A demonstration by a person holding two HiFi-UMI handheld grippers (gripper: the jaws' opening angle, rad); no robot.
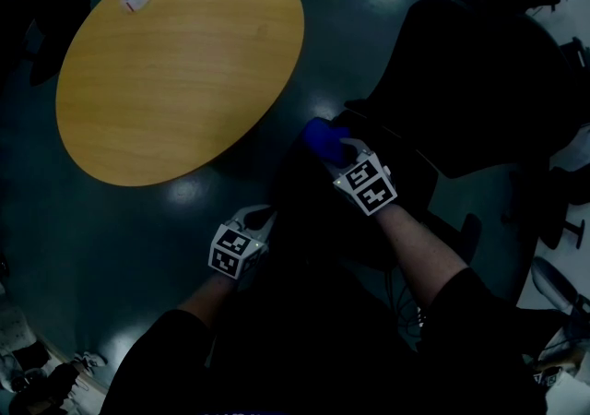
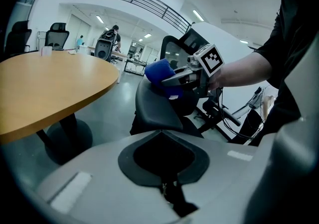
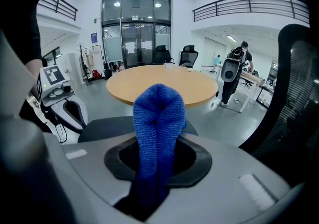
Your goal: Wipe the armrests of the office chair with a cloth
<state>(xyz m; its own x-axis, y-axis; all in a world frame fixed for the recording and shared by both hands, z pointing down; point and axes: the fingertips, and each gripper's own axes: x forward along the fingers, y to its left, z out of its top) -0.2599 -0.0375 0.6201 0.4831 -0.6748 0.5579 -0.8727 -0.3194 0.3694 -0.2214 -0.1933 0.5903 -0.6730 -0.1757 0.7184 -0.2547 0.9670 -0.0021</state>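
No word or number can be read anywhere; the small blue sign [image 3: 94, 37] just left of the glass doors [image 3: 136, 39] is too small to make out

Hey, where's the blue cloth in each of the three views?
Head view: the cloth is right of centre, at the tip of the right gripper.
Left gripper view: upper middle, held out by that gripper.
Right gripper view: dead centre, clamped between the jaws.
Shared landmark: the round table.
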